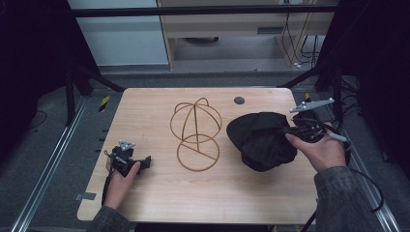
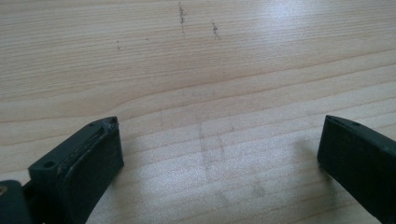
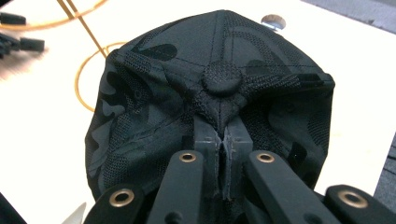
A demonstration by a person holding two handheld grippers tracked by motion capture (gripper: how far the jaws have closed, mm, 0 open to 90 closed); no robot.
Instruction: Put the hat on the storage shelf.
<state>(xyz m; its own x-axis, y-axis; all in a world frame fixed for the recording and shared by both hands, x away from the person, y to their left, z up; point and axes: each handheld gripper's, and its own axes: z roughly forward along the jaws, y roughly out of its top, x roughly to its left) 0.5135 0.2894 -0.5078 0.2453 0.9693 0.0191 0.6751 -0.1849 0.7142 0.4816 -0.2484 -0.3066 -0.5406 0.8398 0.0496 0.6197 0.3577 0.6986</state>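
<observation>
Looked like early days: the black cap [image 1: 261, 139] sat right of centre on the table [image 1: 154, 198], not yet on the wire hat stand [image 1: 197, 134]. Right gripper [image 3: 223, 140] was clamped on its crown fabric, a detail the high view hid. Left gripper [image 2: 219, 149] gaped, empty, over bare wood.

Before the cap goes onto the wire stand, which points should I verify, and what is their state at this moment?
1. Right gripper shut on the black cap, pinching a fold of fabric near the top button: ok.
2. Cap lifted free of the table: cannot tell.
3. Wire stand upright, nothing on it: ok.
4. Left gripper open, holding nothing, jaws over bare wood: ok.
5. Left gripper apart from the stand: ok.
6. Stand steadied against tipping: not ok, nothing holds it.
</observation>
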